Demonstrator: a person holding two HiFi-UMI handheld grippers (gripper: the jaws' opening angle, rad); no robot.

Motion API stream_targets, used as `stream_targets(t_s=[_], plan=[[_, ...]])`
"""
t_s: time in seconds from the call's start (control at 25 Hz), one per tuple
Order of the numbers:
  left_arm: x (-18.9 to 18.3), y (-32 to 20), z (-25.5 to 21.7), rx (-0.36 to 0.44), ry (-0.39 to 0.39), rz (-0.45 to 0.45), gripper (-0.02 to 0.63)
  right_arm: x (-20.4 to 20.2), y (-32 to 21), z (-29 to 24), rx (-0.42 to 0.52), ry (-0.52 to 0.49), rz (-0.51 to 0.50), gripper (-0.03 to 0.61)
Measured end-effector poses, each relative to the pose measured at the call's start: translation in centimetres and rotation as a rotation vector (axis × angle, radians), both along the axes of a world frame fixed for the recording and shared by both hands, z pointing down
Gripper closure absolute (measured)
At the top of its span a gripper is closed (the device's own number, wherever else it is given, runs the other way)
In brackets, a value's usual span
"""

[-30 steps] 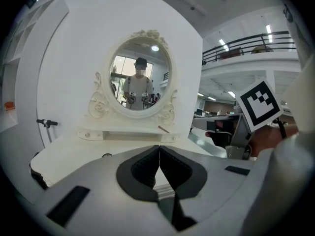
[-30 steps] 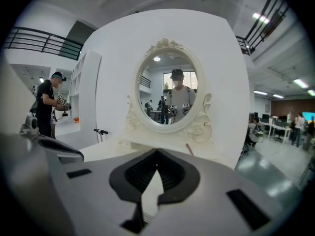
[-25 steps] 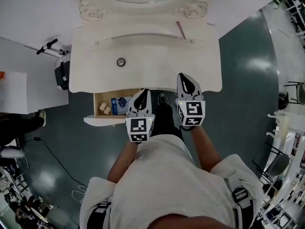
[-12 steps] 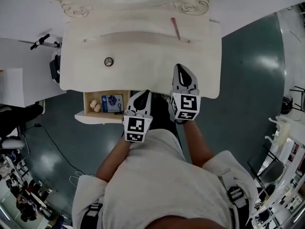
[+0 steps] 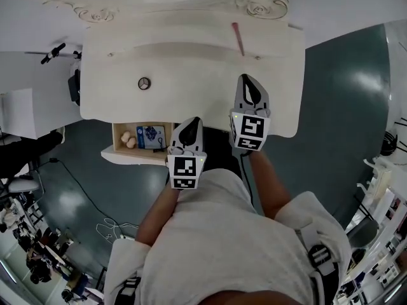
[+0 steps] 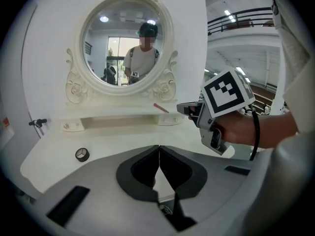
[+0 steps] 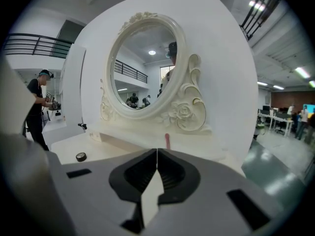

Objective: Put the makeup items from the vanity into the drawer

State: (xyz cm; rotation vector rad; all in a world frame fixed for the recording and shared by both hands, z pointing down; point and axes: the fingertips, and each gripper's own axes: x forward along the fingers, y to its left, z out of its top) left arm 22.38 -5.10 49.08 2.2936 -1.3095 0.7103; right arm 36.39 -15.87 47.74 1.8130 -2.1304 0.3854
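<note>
A small round black compact [image 5: 144, 83] lies on the white vanity top [image 5: 191, 88], left of centre. A pink stick [image 5: 238, 38] rests on the raised back shelf below the mirror. The drawer [image 5: 121, 151] stands pulled out at the front left, holding two beige puffs [image 5: 130, 141] and a blue packet [image 5: 151, 136]. My left gripper [image 5: 192, 122] hovers at the vanity's front edge, shut and empty, with the compact [image 6: 82, 154] ahead to its left. My right gripper [image 5: 248, 79] is over the right part of the top, shut and empty, pointing at the pink stick [image 7: 167, 141].
An ornate oval mirror [image 6: 127, 48] rises behind the shelf. A black cable [image 5: 76, 199] trails over the teal floor left of the drawer. White partitions [image 5: 25, 107] stand at the left. The right gripper's body [image 6: 216, 113] shows in the left gripper view.
My right gripper has moved forward over the vanity top toward the back shelf. The left gripper has stayed at the front edge. Both stay shut.
</note>
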Motion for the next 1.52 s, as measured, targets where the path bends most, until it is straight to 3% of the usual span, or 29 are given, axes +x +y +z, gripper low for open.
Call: stream_targets(t_s=[0.64, 0.8, 1.32, 1.52], plan=[[-1.5, -1.6, 0.1, 0.006, 0.002, -0.094, 0.607, 1.3, -4.7, 2.8, -0.015, 0.072, 0.037, 0.56], [-1.9, -1.6, 0.1, 0.006, 0.0, -0.106, 0.607, 1.6, -5.2, 3.6, -0.034, 0.085, 0.042, 0.483], [-2.9, -1.7, 0.2, 0.002, -0.009, -0.132, 0.607, 1.8, -7.1, 5.2, -0.038, 0.141, 0.05, 0.485], [-3.2, -1.7, 0.2, 0.001, -0.012, -0.138, 0.607, 1.6, -7.3, 5.1, -0.028, 0.154, 0.052, 0.537]])
